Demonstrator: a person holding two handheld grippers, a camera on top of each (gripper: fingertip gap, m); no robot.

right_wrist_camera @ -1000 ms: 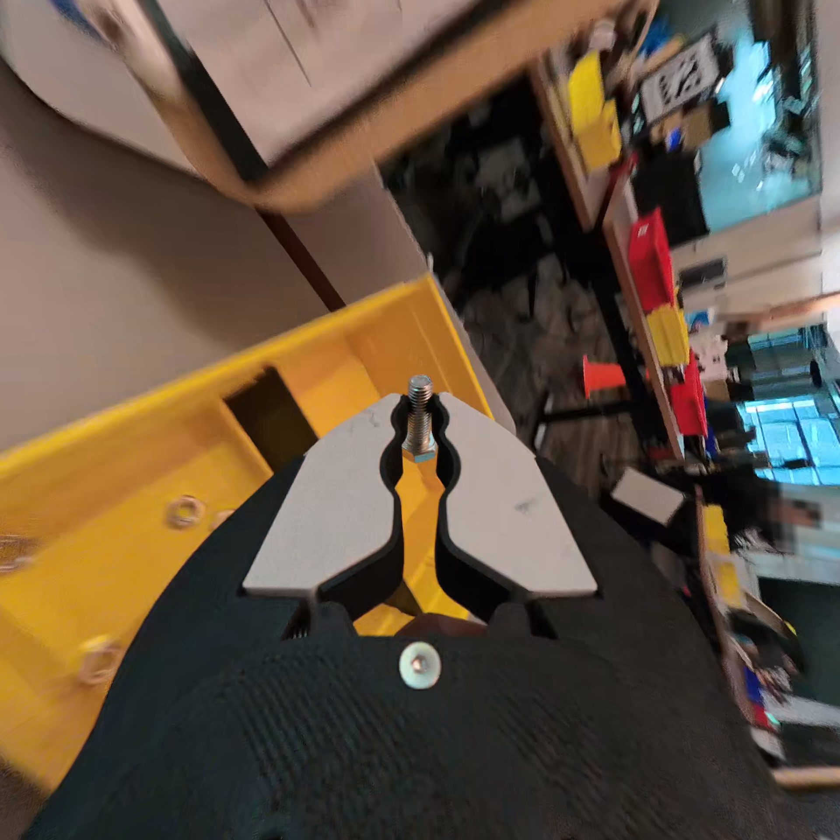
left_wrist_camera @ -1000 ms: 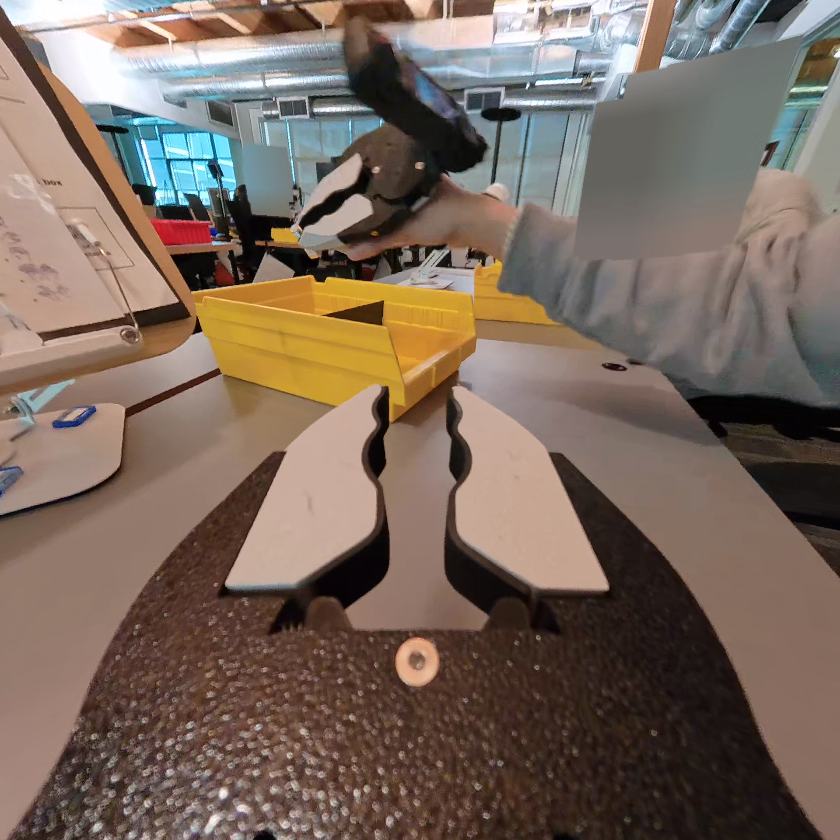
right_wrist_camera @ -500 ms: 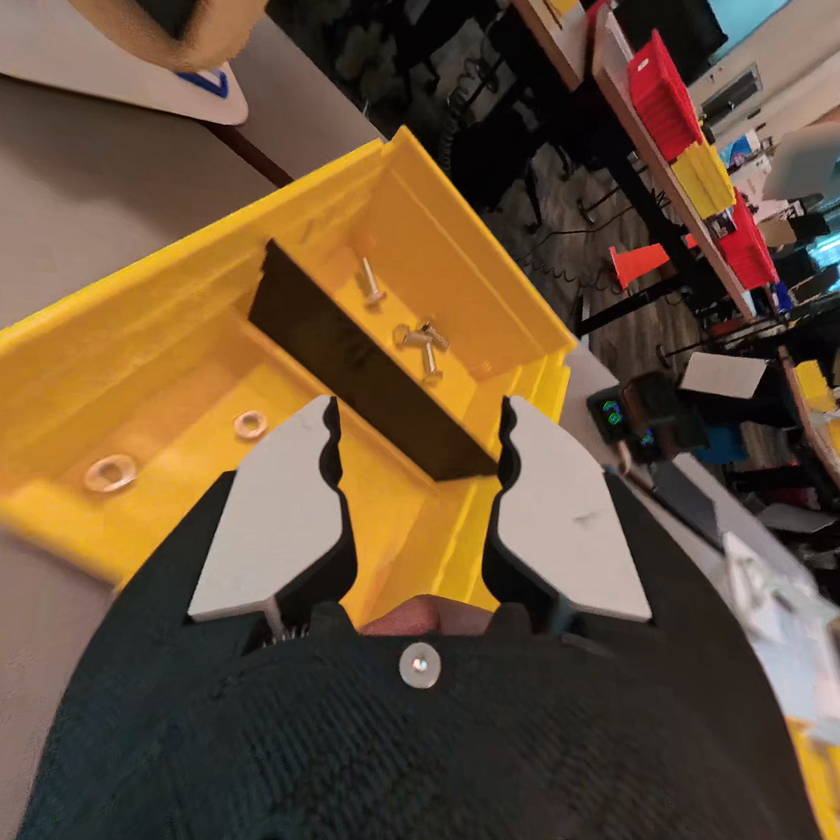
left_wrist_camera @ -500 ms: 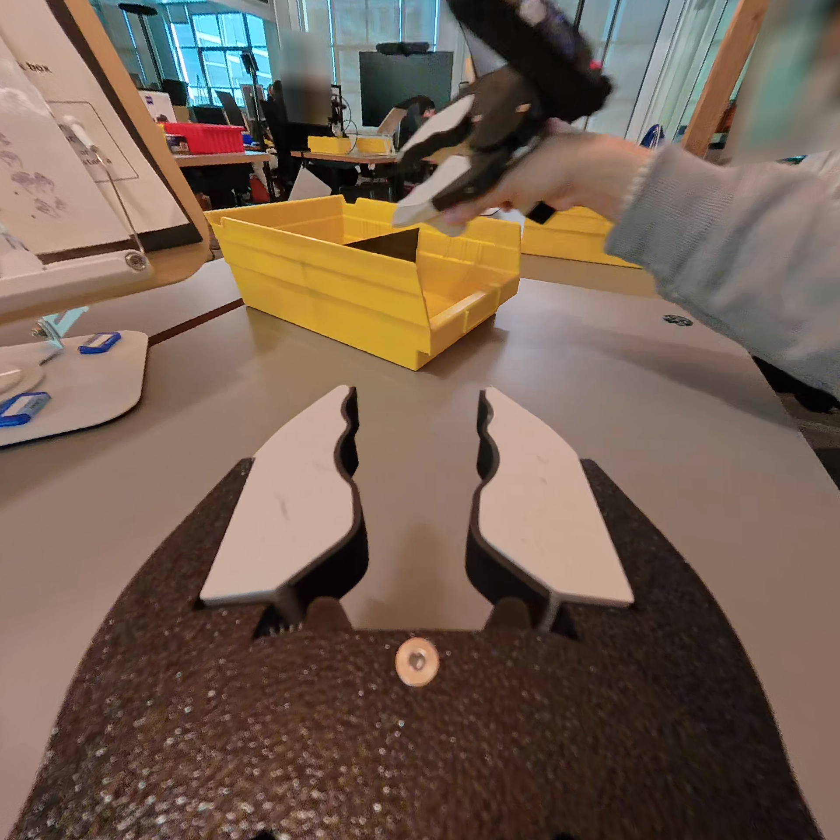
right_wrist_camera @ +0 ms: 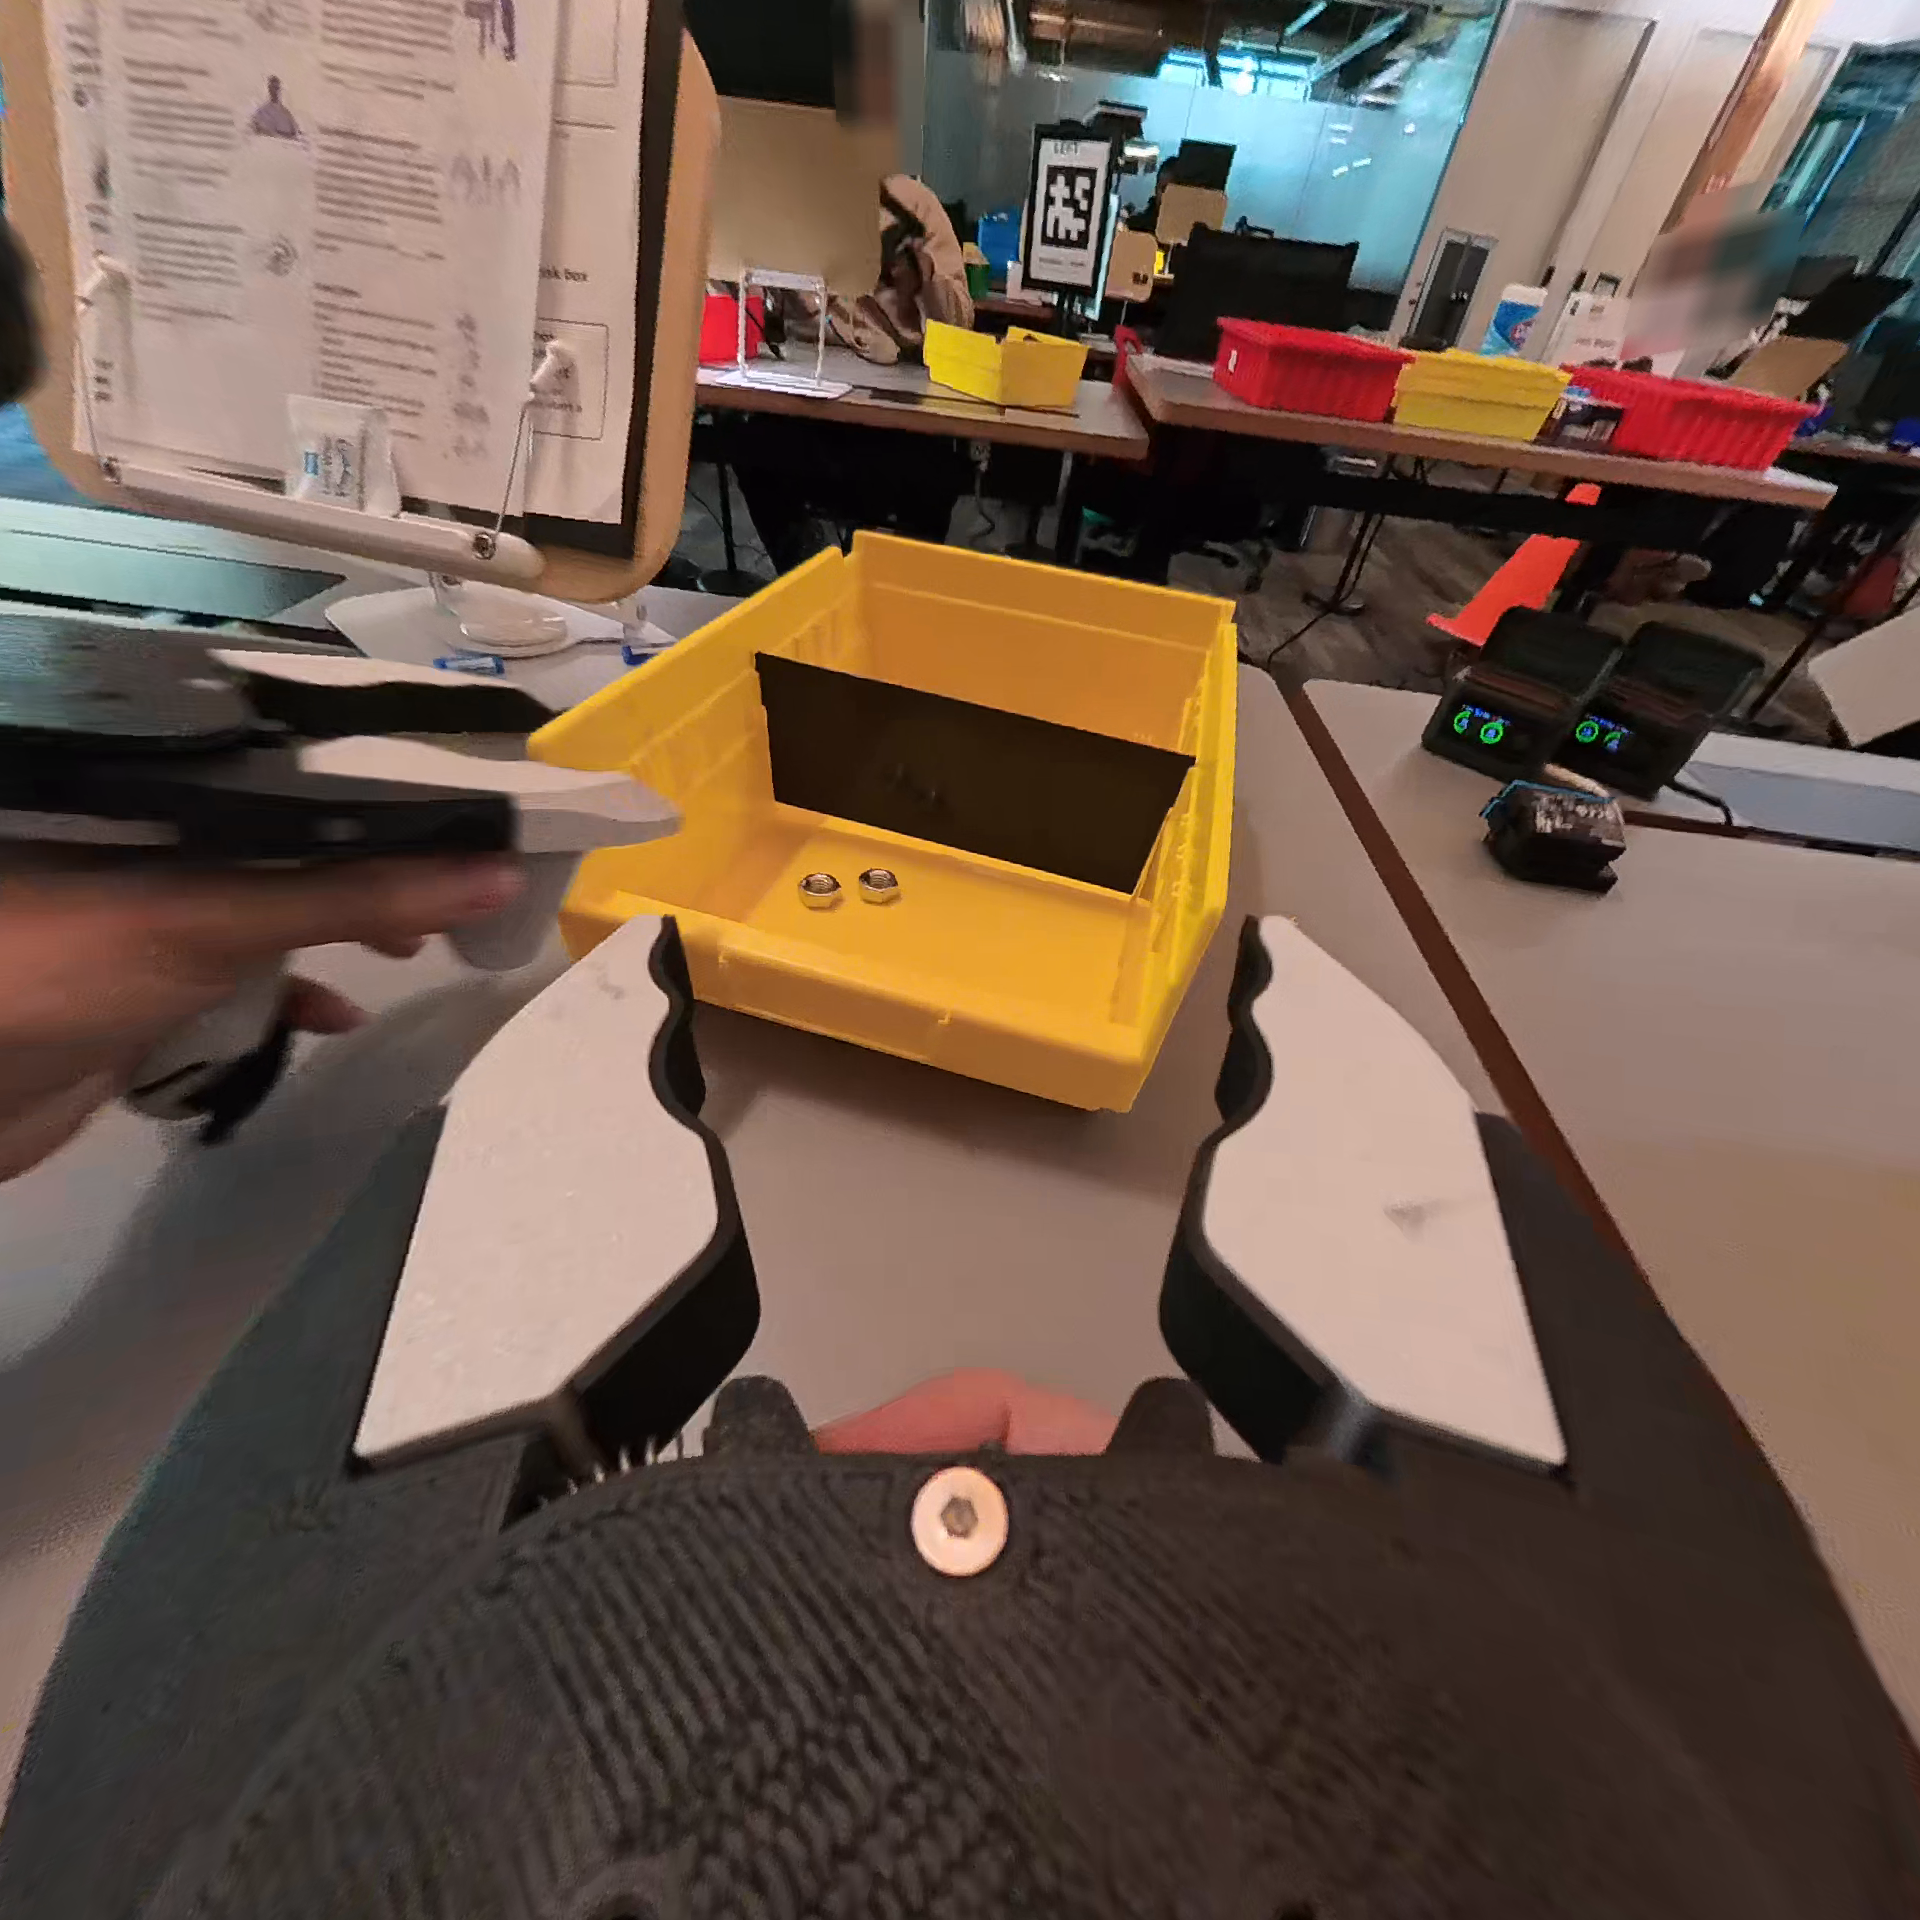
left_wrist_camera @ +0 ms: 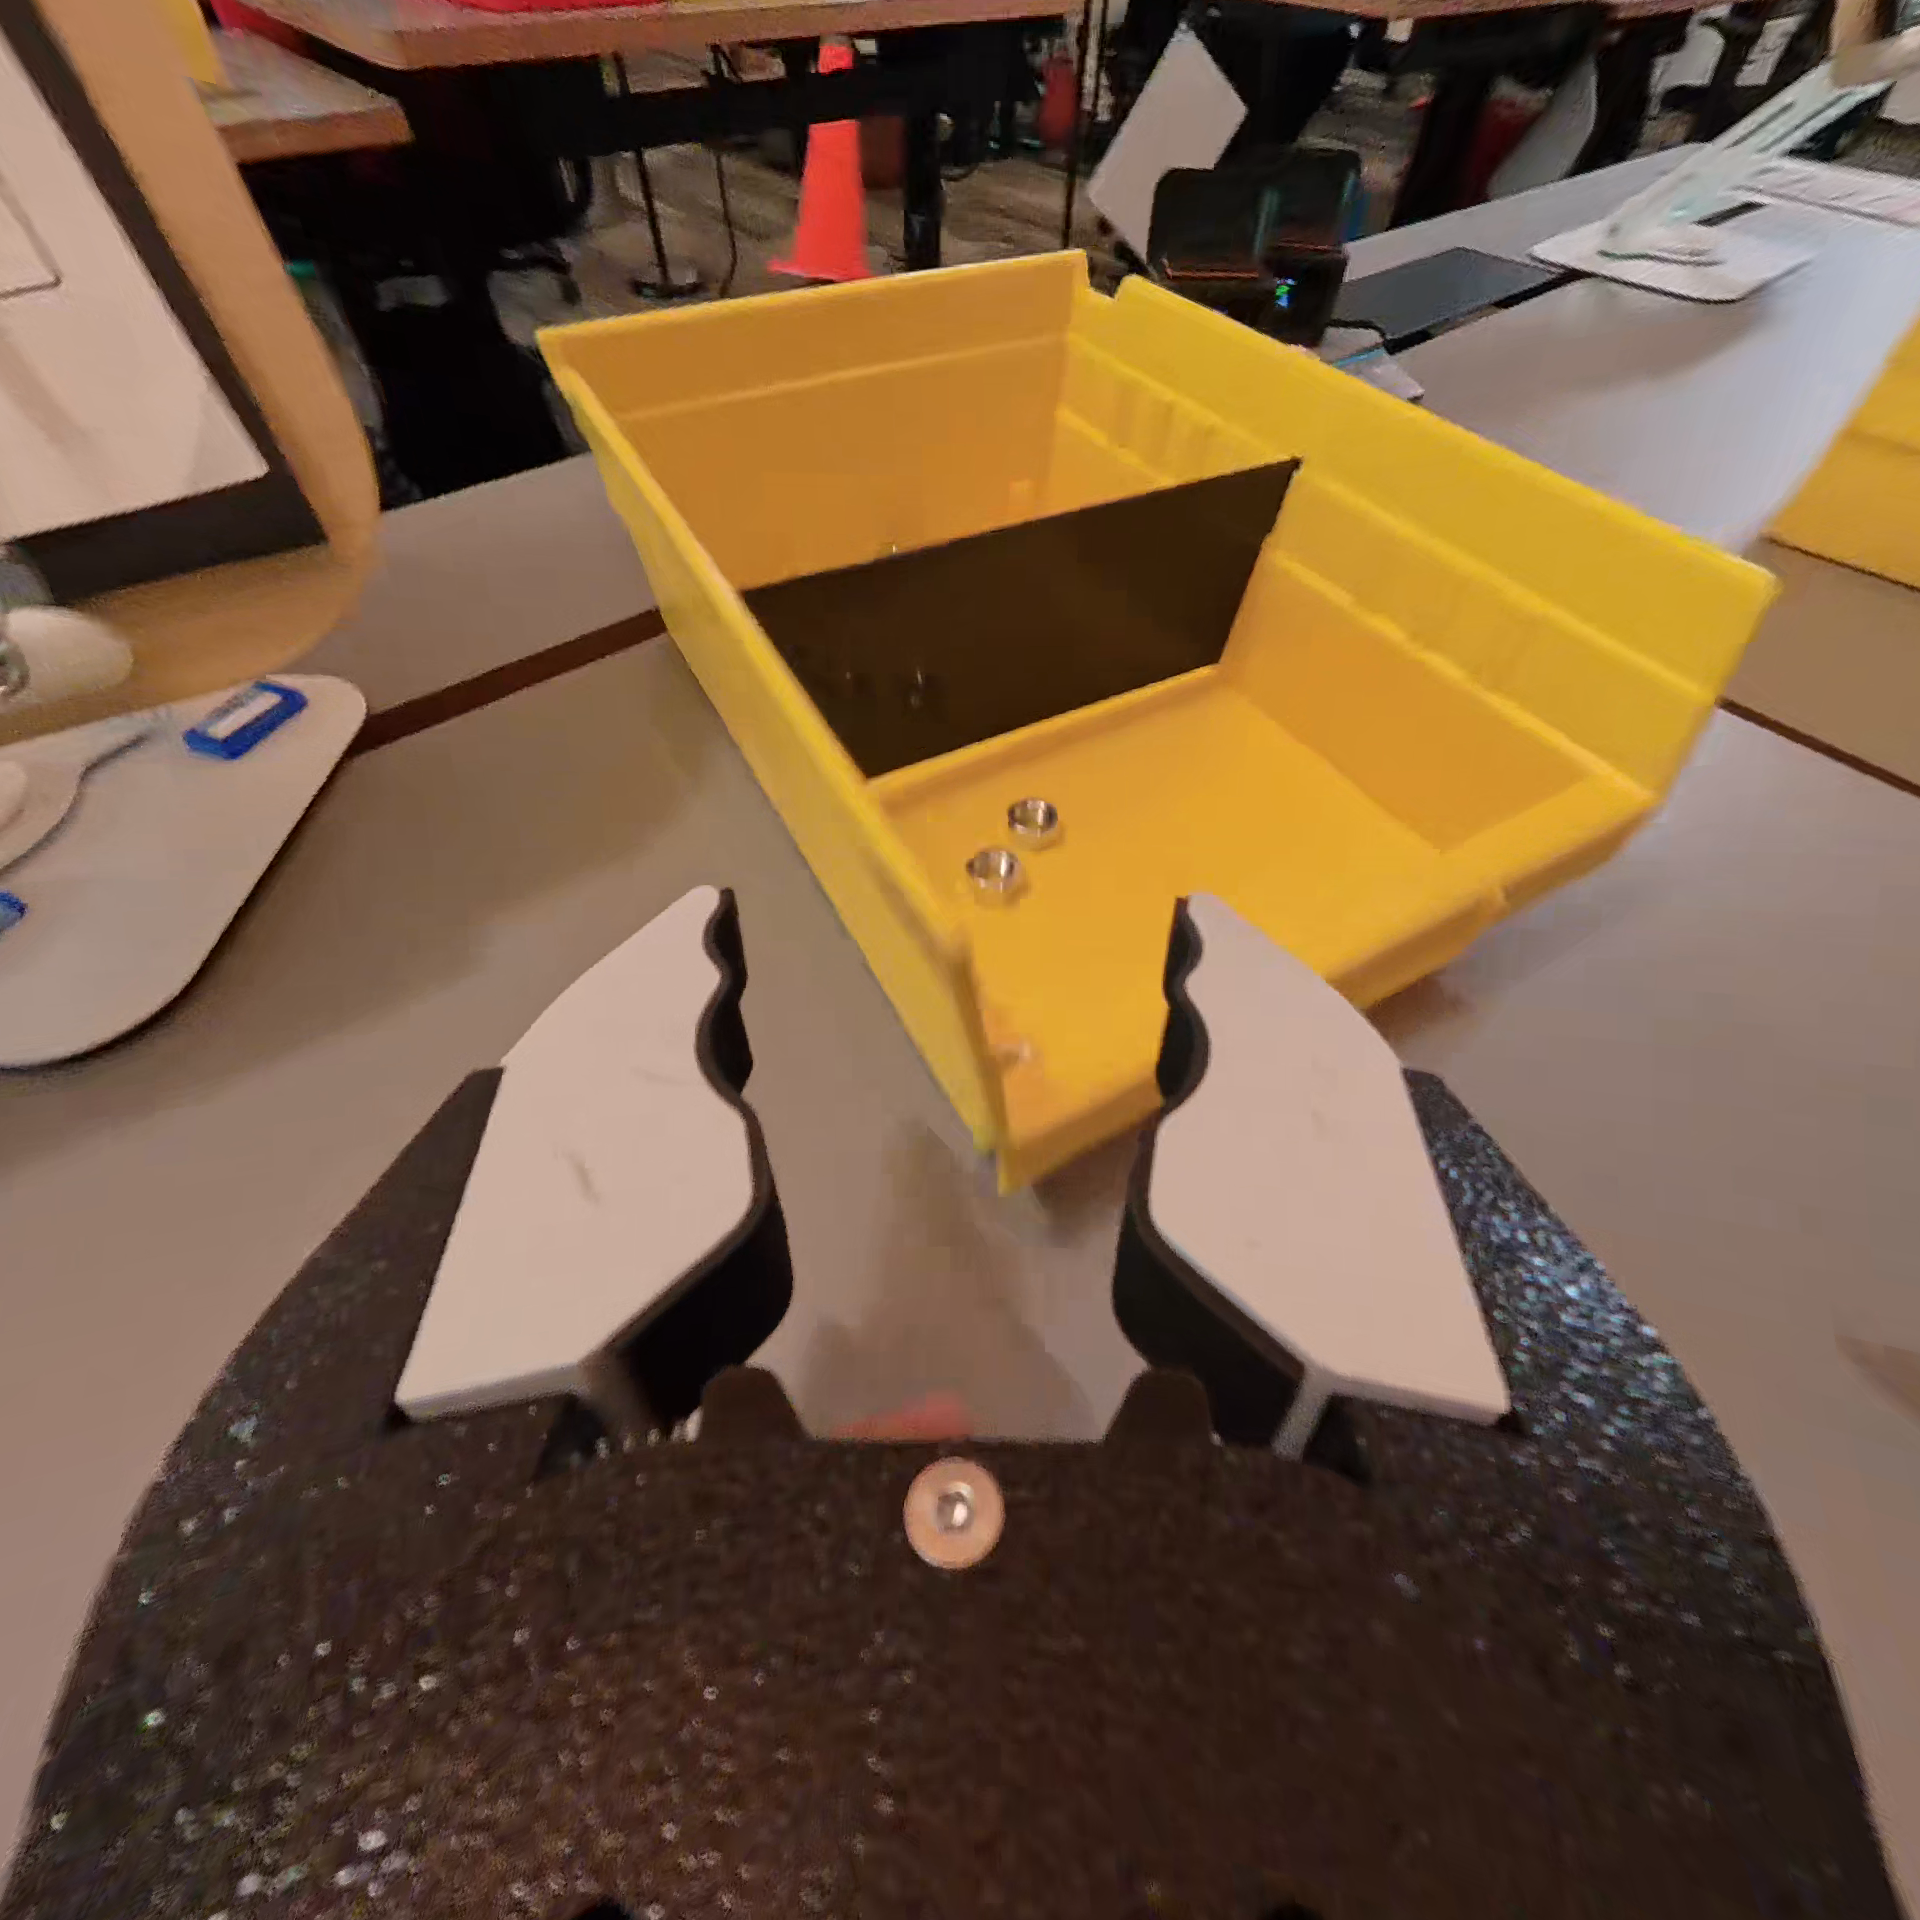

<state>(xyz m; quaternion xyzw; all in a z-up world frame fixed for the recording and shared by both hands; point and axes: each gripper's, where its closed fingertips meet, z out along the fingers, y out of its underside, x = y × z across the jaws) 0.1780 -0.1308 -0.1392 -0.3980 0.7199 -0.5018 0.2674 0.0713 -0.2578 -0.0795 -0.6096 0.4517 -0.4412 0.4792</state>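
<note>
A yellow bin (left_wrist_camera: pixel 831 312) with a black divider (left_wrist_camera: pixel 1039 623) stands on the grey table. Two silver nuts (left_wrist_camera: pixel 995 871) (left_wrist_camera: pixel 1034 821) lie in its near compartment. My left gripper (left_wrist_camera: pixel 951 909) is open and empty, with its jaws either side of the bin's near corner and not touching it. In the right wrist view the bin (right_wrist_camera: pixel 935 1008), divider (right_wrist_camera: pixel 966 769) and nuts (right_wrist_camera: pixel 820 889) (right_wrist_camera: pixel 879 884) lie just ahead. My right gripper (right_wrist_camera: pixel 956 930) is wide open and empty, short of the bin's front wall. The left gripper's fingers (right_wrist_camera: pixel 582 805) show at the bin's left rim.
A document stand with papers (right_wrist_camera: pixel 343 260) rises at the left, its white base (left_wrist_camera: pixel 125 862) on the table. Black devices (right_wrist_camera: pixel 1600 707) (right_wrist_camera: pixel 1558 831) sit on the table to the right. Another yellow bin (left_wrist_camera: pixel 1870 499) is at the far right. An orange cone (left_wrist_camera: pixel 831 208) stands on the floor beyond.
My right gripper held a bolt over the bin, opened and let it go, then drew back to the bin's front. My left gripper opened wide and moved up to the bin's corner.
</note>
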